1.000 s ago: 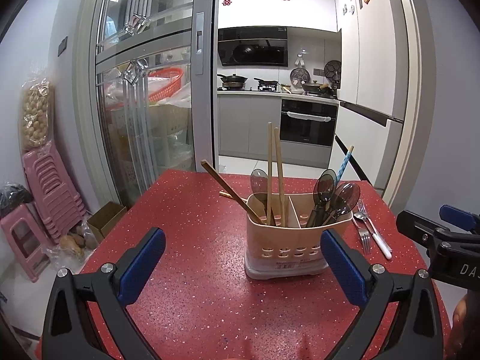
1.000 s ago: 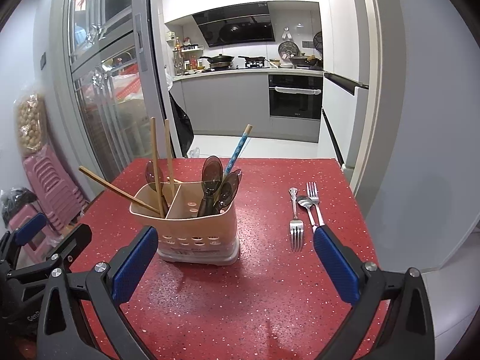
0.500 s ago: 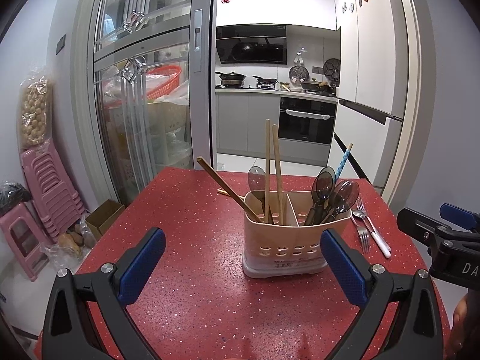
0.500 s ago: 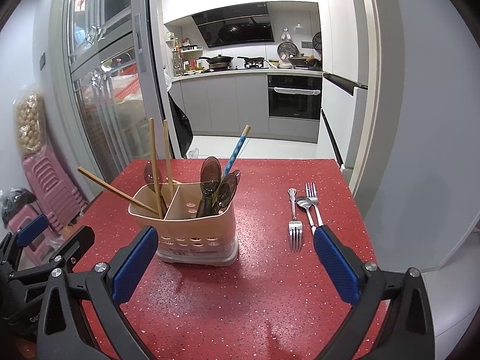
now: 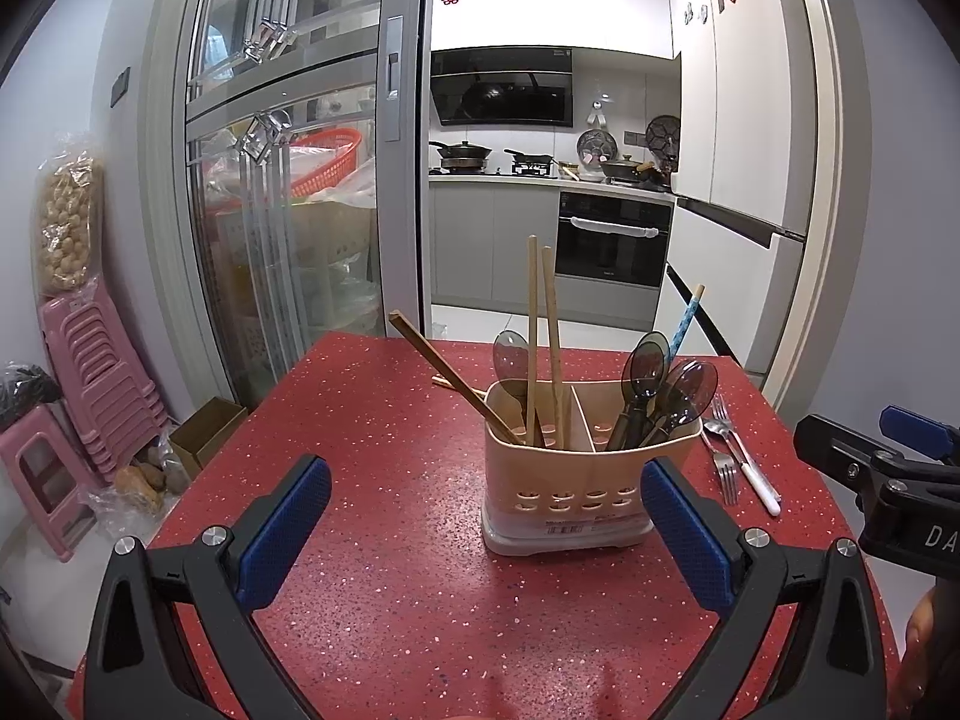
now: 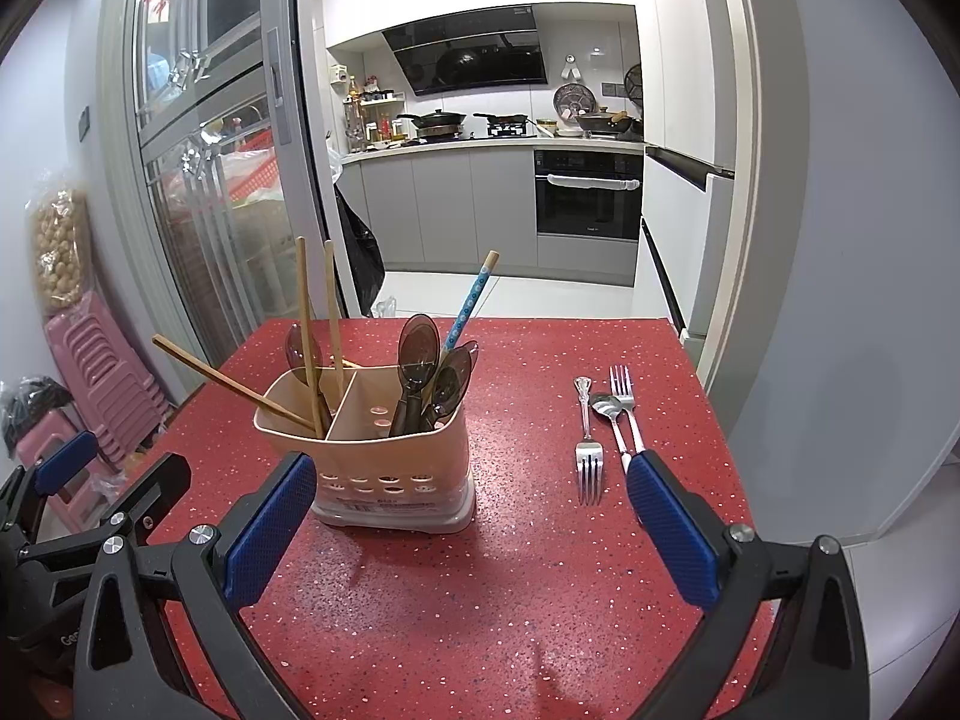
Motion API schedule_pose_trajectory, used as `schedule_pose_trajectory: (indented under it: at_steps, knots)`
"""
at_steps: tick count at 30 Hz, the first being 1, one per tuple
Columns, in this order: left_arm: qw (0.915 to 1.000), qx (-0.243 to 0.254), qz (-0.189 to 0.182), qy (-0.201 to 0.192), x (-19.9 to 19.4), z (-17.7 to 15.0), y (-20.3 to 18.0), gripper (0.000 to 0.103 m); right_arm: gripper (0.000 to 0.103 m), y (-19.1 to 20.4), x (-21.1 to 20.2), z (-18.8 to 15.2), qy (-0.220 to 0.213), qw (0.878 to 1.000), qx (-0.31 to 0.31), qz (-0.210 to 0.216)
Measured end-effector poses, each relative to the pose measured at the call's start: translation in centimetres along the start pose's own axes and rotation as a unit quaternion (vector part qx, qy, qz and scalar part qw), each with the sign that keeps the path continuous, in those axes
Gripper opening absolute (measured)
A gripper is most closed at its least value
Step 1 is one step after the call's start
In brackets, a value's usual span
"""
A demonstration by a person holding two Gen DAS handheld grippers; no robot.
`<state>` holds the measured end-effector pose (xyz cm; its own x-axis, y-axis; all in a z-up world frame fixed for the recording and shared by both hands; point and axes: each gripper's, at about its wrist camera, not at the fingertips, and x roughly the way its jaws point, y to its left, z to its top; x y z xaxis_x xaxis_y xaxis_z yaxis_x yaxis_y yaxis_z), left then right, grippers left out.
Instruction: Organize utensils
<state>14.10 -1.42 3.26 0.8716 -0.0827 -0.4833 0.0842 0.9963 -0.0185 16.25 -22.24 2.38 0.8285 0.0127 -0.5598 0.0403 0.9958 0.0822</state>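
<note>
A beige two-compartment utensil holder [image 5: 564,498] [image 6: 390,462] stands on the red table [image 5: 384,456] [image 6: 528,588]. Its left compartment holds wooden chopsticks [image 5: 540,336] [image 6: 306,330] and one dark spoon; its right compartment holds dark plastic spoons [image 5: 645,384] [image 6: 420,372] and a blue-patterned chopstick [image 6: 471,306]. Two forks [image 6: 588,456] and a metal spoon [image 6: 609,414] lie flat on the table right of the holder; they also show in the left wrist view [image 5: 729,450]. My left gripper [image 5: 486,522] is open and empty, in front of the holder. My right gripper [image 6: 474,522] is open and empty, short of the holder and cutlery.
The table's right edge [image 6: 726,438] drops off near a grey wall. A glass sliding door [image 5: 282,210] stands behind the table on the left, with pink stools [image 5: 78,396] on the floor. The kitchen [image 6: 510,192] lies beyond the far edge.
Both views have shifted very slightly; the holder sits a touch lower-left in the frames. Both grippers stay open and nothing on the table has moved.
</note>
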Motion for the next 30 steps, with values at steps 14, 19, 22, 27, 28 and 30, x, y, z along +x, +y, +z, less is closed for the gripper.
schedule_pose_trajectory:
  at_steps: [14, 19, 22, 27, 28, 30]
  knots:
    - [1.0, 0.001, 0.0, 0.0, -0.01, 0.0, 0.03, 0.103, 0.103, 0.08, 0.03, -0.05, -0.002, 1.0, -0.001, 0.001]
    - [1.0, 0.001, 0.0, -0.002, -0.03, 0.02, 0.02, 0.103, 0.103, 0.08, 0.0, -0.07, -0.002, 1.0, -0.001, 0.0]
    - [1.0, 0.001, 0.0, -0.002, -0.02, 0.09, 0.07, 0.103, 0.103, 0.1, 0.01, -0.07, -0.001, 1.0, -0.001, 0.002]
    - [1.0, 0.002, -0.003, -0.001, -0.06, 0.09, -0.08, 0.103, 0.103, 0.05, -0.03, -0.04, -0.002, 1.0, -0.001, 0.001]
    - [1.0, 0.003, -0.004, -0.001, -0.06, 0.11, -0.13, 0.103, 0.103, 0.13, -0.07, -0.08, -0.002, 1.0, -0.001, 0.001]
    - [1.0, 0.002, -0.006, -0.001, -0.1, 0.09, -0.09, 0.103, 0.103, 0.09, -0.04, -0.05, -0.002, 1.0, -0.001, 0.001]
